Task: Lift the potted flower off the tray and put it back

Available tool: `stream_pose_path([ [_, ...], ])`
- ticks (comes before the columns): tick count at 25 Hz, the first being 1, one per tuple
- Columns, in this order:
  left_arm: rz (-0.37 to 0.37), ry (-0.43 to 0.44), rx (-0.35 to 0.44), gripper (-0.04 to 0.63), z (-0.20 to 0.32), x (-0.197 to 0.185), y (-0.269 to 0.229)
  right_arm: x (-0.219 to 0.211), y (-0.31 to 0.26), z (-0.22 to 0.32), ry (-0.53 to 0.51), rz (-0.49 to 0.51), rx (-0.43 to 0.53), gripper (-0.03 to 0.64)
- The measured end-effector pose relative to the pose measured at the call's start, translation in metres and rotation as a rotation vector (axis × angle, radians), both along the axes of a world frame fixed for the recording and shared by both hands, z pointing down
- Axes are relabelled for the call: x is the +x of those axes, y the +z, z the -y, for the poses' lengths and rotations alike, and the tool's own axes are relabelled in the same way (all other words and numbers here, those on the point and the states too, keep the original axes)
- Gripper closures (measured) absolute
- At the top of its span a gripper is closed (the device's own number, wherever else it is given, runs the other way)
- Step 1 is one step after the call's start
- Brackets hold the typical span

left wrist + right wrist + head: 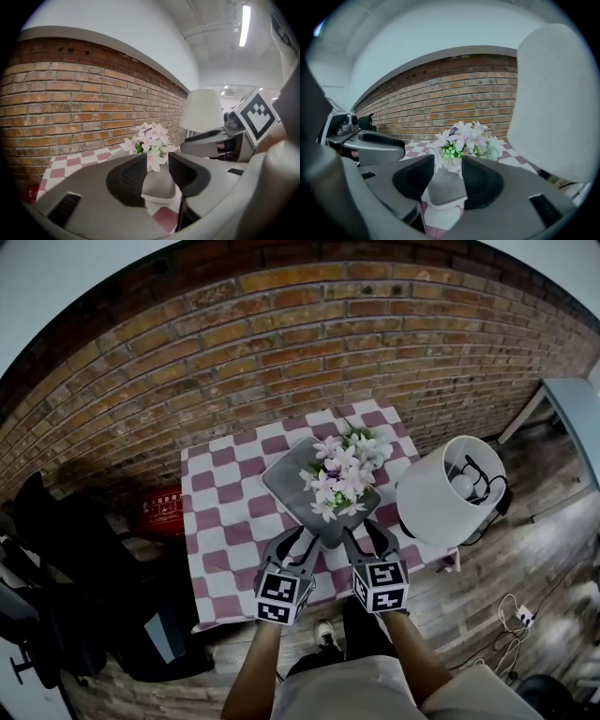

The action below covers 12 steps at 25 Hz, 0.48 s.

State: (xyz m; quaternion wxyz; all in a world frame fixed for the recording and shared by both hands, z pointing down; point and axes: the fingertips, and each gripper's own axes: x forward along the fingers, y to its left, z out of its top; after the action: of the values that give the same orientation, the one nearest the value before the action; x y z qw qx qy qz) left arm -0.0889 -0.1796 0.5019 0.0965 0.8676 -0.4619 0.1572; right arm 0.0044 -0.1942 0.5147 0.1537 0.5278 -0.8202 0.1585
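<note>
A potted plant with pale pink and white flowers (342, 470) stands on a grey square tray (286, 479) on the checkered table. The blooms mostly hide its pot. My left gripper (298, 545) and right gripper (366, 538) sit side by side at the tray's near edge. In the left gripper view the open left gripper (157, 176) frames the tray's near rim (159, 190), with the flowers (149, 138) behind. In the right gripper view the right gripper (447, 176) also stands open around the rim (443, 190), below the flowers (464, 138). Neither pair of pads visibly presses on the tray.
The small table (220, 521) with a pink-and-white checked cloth stands against a brick wall. A white lampshade (445, 488) stands close on the right. A red box (161, 512) and a black chair (56, 549) are at the left, and cables (511, 615) lie on the wooden floor.
</note>
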Motion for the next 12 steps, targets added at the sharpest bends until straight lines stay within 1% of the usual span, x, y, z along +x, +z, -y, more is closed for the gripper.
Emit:
stream_pose_path([
  [2, 0.004, -0.008, -0.005, 0.425, 0.013, 0.004, 0.009, -0.001, 0.012, 0.009, -0.019, 0.0, -0.014, 0.407],
  [4, 0.018, -0.026, -0.009, 0.408, 0.028, 0.005, 0.018, -0.003, 0.024, 0.017, -0.037, -0.007, -0.025, 0.407],
  [7, 0.022, -0.05, -0.029, 0.39, 0.049, 0.007, 0.034, 0.003, 0.039, 0.031, -0.018, 0.01, -0.045, 0.4],
  [10, 0.008, -0.043, -0.067, 0.378, 0.062, 0.01, 0.046, 0.005, 0.051, 0.044, -0.002, 0.046, -0.076, 0.377],
  [12, -0.009, -0.036, -0.09, 0.367, 0.069, 0.011, 0.056, 0.007, 0.06, 0.052, 0.013, 0.053, -0.086, 0.374],
])
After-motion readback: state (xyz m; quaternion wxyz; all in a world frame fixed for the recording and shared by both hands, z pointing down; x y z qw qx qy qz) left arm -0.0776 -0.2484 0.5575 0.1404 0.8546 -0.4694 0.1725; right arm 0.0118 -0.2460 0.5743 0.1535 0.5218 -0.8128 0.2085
